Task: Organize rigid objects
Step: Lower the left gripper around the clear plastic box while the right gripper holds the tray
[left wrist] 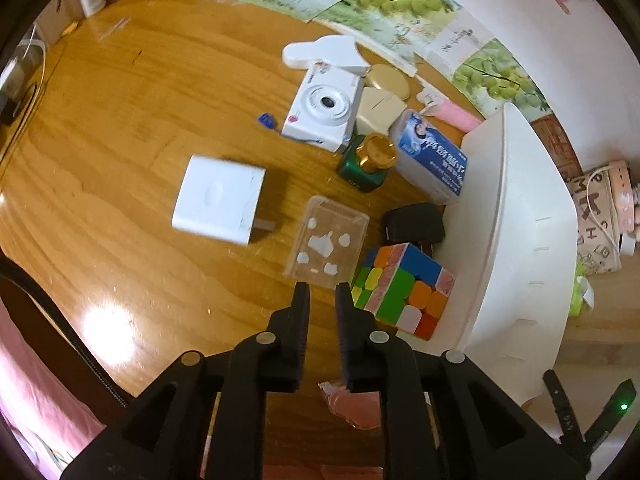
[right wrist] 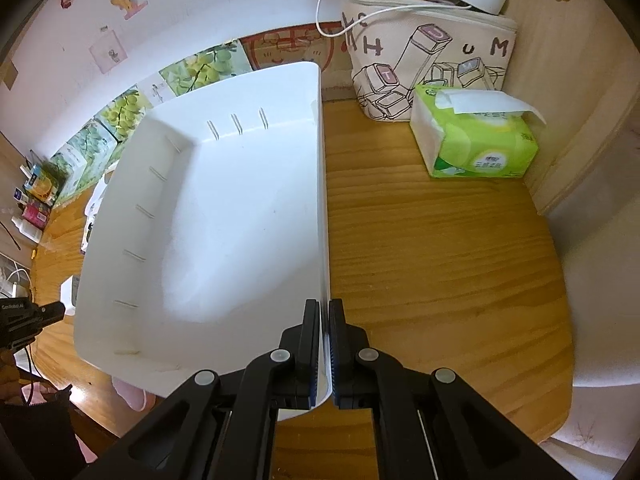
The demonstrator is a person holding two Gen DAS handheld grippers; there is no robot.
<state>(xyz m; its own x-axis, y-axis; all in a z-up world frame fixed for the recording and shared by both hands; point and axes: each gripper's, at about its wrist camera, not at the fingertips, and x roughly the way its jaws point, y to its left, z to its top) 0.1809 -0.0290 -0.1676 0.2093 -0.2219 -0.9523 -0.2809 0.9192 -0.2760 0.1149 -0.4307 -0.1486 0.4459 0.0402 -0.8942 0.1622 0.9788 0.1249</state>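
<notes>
We hold the white plastic storage bin [right wrist: 224, 208] steady with the right gripper [right wrist: 324, 312], whose jaws are pinched together on the bin's right-hand wall near the front corner. The left gripper [left wrist: 322, 292] hangs over the wooden tabletop [left wrist: 120, 152] with its jaws a narrow gap apart and nothing between them.

As we judge it, the step in hand is the first pick, and the clear plastic box with white pieces inside [left wrist: 326, 240] lies just ahead of the left fingertips. To do it well we should widen the left jaws before we come down, since the present gap looks narrower than the box. We should take the box across its shorter sides, low on the walls, and keep our right grip firm so the bin does not slide when something lands in it.

The bin is empty, smooth and deep, with short slits along its inner walls. It stands at the right of the loose things:

- a multicoloured puzzle cube [left wrist: 400, 288] just beside the bin's wall
- a black block [left wrist: 414, 222] behind the cube
- a green jar with a gold lid [left wrist: 366, 162]
- a white toy camera [left wrist: 324, 110]
- a white square block [left wrist: 218, 200], well apart from the bin
</notes>
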